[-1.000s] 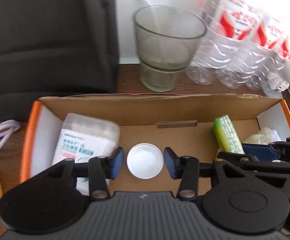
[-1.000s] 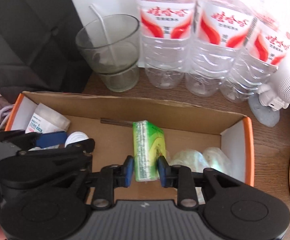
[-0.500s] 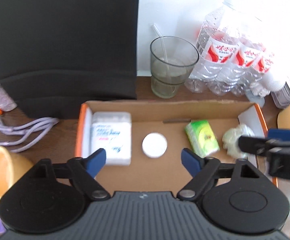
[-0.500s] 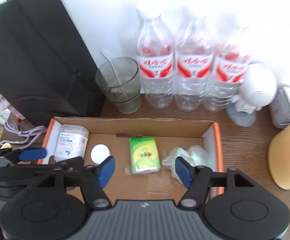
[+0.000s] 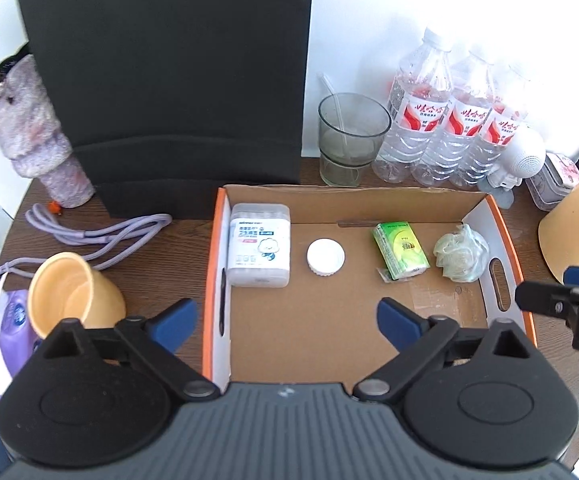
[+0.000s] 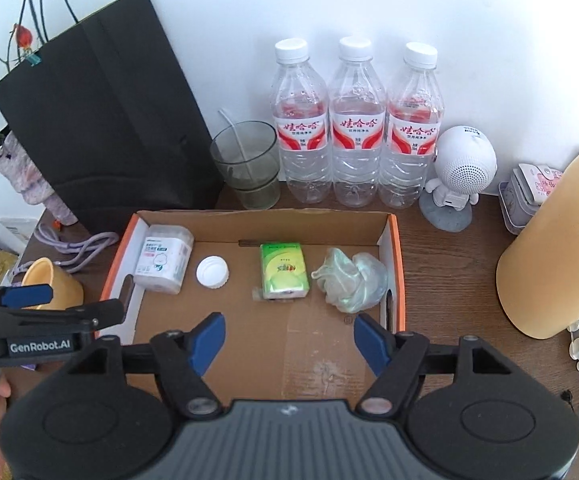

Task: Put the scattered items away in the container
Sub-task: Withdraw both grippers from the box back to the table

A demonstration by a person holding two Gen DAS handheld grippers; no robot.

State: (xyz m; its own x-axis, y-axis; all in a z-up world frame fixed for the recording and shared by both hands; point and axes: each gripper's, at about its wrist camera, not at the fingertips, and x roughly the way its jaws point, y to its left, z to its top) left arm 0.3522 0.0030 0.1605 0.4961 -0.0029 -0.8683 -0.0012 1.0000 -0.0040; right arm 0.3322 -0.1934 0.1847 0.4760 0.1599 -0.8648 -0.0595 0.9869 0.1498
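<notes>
Both grippers have pulled up and back since a second ago: my left gripper was straddling the white cap and my right gripper was closed around the green tissue pack; now both sit with fingers spread wide, holding nothing, well above the cardboard box. Cap, tissue pack, cotton swab box and crumpled green bag all lie on the box floor, spaced apart in a row. I judge the tidying basically done (yellow cup and purple cable left of the box look like clutter, not targets).
</notes>
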